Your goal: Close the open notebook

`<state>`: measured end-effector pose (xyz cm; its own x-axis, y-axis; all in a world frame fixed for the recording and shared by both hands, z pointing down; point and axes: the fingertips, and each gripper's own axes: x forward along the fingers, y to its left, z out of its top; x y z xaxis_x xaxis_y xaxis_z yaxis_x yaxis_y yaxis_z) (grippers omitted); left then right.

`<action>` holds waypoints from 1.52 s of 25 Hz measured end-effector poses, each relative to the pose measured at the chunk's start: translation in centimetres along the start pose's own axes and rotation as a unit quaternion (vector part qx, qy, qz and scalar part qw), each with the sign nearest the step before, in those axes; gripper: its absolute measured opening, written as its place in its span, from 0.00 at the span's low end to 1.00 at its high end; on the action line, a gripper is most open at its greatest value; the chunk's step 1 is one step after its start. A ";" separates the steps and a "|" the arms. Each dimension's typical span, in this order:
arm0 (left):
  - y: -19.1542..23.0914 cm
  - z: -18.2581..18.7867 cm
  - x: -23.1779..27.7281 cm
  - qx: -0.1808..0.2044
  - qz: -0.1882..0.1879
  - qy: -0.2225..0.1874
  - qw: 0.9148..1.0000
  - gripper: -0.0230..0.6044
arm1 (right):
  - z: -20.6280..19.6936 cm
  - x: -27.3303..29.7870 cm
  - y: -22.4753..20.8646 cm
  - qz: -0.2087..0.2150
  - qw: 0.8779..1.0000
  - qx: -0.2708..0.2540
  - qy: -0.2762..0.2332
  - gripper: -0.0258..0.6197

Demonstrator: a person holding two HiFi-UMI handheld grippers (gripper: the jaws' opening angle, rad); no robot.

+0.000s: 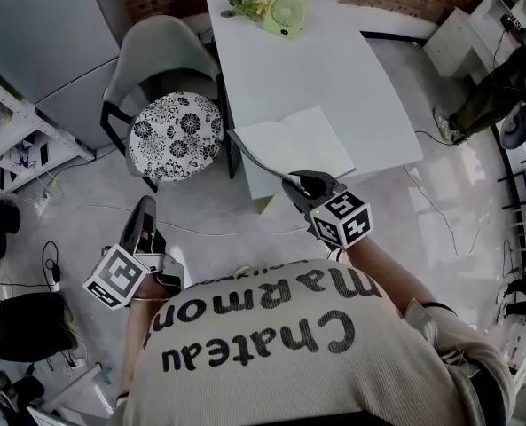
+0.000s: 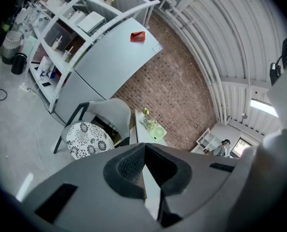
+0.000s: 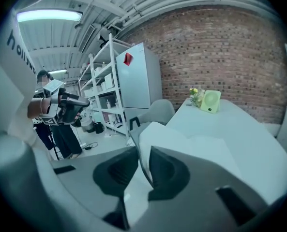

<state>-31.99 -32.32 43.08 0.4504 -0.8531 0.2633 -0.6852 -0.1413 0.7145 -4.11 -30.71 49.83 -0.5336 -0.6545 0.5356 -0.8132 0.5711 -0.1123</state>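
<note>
R gripper (image 1: 309,185) pinches the near left edge of the notebook (image 1: 302,140). R gripper view shows both pads closed on a thin dark-edged leaf, prob. the cover w/ a page on it, but it's hard to say how many sheets are in the pinch. The notebook sits open at the near edge of the white table (image 1: 333,69), close to the corner nearest the person. Its R half lies flat on the tabletop and its L half is lifted off the surface, tilted up toward the spine.

L gripper (image 1: 145,204) is off the table, low at the person's left over the floor and well apart from the notebook. Its jaws are pressed together, tips touching, w/ nothing between them. It points roughly toward the chair (image 1: 152,60), which has a round floral cushion (image 1: 175,136) and stands just beside the table's L side.

At the far end of the table is a green fan (image 1: 283,16), w/ a small plant (image 1: 249,3) just beside it.
</note>
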 end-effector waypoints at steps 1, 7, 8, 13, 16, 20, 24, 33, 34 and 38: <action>-0.1 0.1 0.0 0.003 -0.001 0.000 1.000 0.04 | 0.3 -0.3 -0.3 -0.005 1.000 0.001 -0.006 0.13; 0.2 0.1 0.0 0.006 0.000 0.001 1.000 0.04 | 1.2 -1.5 -1.3 -0.022 0.999 0.007 -0.028 0.12; 0.3 0.1 0.0 0.007 0.001 0.001 1.000 0.04 | 1.2 -1.7 -1.4 -0.024 0.999 0.006 -0.029 0.12; 0.6 0.2 -0.3 0.026 0.008 -0.003 1.000 0.04 | 1.4 -2.5 -2.5 -0.041 0.997 0.035 -0.048 0.12; 0.7 0.4 -0.8 0.028 0.011 -0.008 1.000 0.04 | 1.4 -3.0 -3.2 -0.055 0.994 0.067 -0.064 0.13; 0.7 0.3 -1.4 0.024 0.010 -0.011 1.000 0.04 | 1.3 -3.8 -4.1 -0.075 0.987 0.111 -0.088 0.13; 0.9 0.2 -2.4 0.050 0.020 -0.018 0.998 0.04 | 1.0 -4.2 -4.8 -0.086 0.980 0.147 -0.106 0.13; 1.4 -0.6 -5.0 0.052 0.040 -0.031 0.997 0.04 | 1.0 -5.4 -6.4 -0.106 0.968 0.187 -0.132 0.13; 1.5 -0.7 -5.2 0.050 0.042 -0.032 0.997 0.04 | 1.0 -5.5 -6.6 -0.107 0.966 0.193 -0.136 0.13; 1.3 -1.1 -6.0 0.048 0.047 -0.041 0.997 0.04 | 0.7 -6.0 -7.3 -0.111 0.958 0.217 -0.150 0.13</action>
<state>-34.97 -26.82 43.19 0.3361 -0.9024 0.2698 -0.7762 -0.1031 0.6220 4.81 -31.32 46.83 -0.3267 -0.8860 0.3290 -0.8996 0.1847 -0.3958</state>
